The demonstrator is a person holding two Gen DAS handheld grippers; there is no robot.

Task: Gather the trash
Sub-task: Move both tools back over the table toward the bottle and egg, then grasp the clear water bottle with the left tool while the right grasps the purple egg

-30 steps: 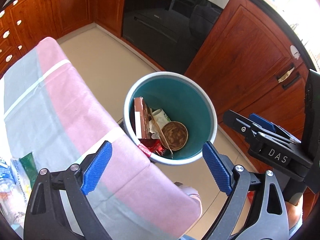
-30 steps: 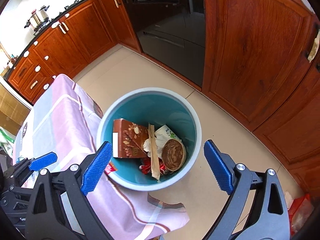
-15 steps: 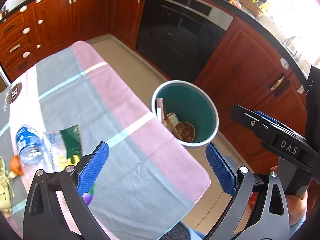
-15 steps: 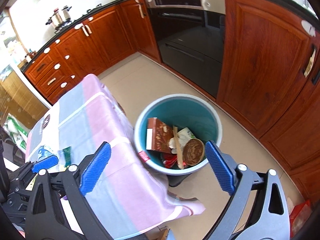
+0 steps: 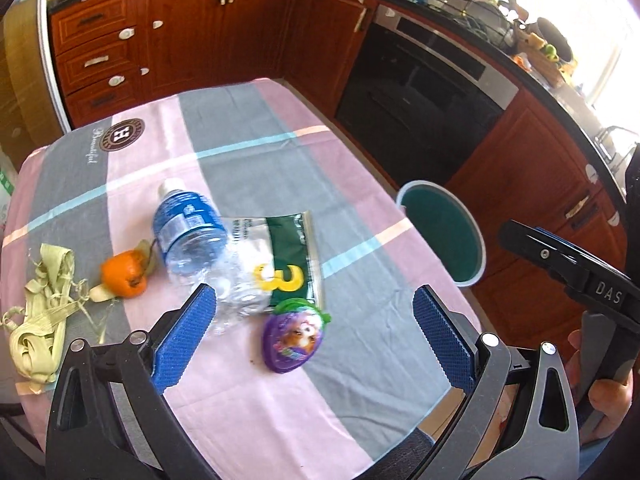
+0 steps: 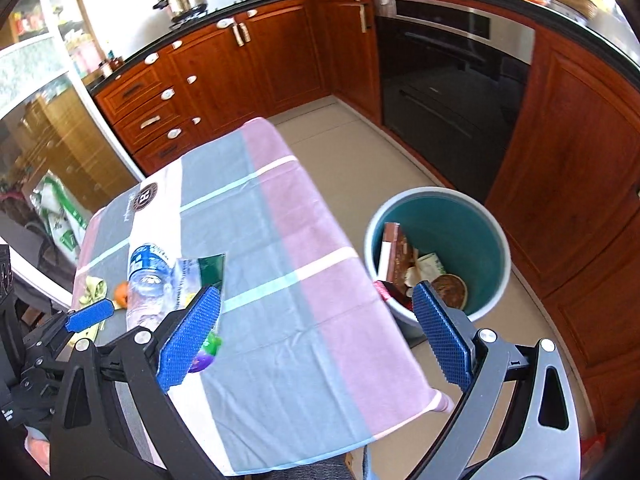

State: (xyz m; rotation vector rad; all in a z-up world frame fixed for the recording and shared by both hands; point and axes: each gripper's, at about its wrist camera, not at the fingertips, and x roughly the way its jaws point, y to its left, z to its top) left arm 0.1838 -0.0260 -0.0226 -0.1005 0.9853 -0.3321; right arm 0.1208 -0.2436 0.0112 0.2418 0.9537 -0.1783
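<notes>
On the pink and grey tablecloth (image 5: 248, 148) lie a crushed plastic bottle (image 5: 188, 232), a green and clear wrapper (image 5: 288, 252), a purple toy-shaped packet (image 5: 294, 334), an orange peel (image 5: 122, 274) and pale green husks (image 5: 40, 312). My left gripper (image 5: 316, 336) is open and empty, above the near part of the table by the purple packet. My right gripper (image 6: 316, 336) is open and empty, over the table's right side. The teal bin (image 6: 440, 248) stands on the floor right of the table and holds a brown box, paper and a round brown lid.
Red wooden cabinets (image 6: 240, 64) and a black oven (image 6: 448, 80) line the far and right walls. Beige floor (image 6: 340, 136) lies between table and cabinets. The right gripper's body (image 5: 580, 276) shows at the right of the left wrist view.
Both grippers have pulled back and up from over the bin toward the table. The trash on the table has come into the left wrist view. Both stay open.
</notes>
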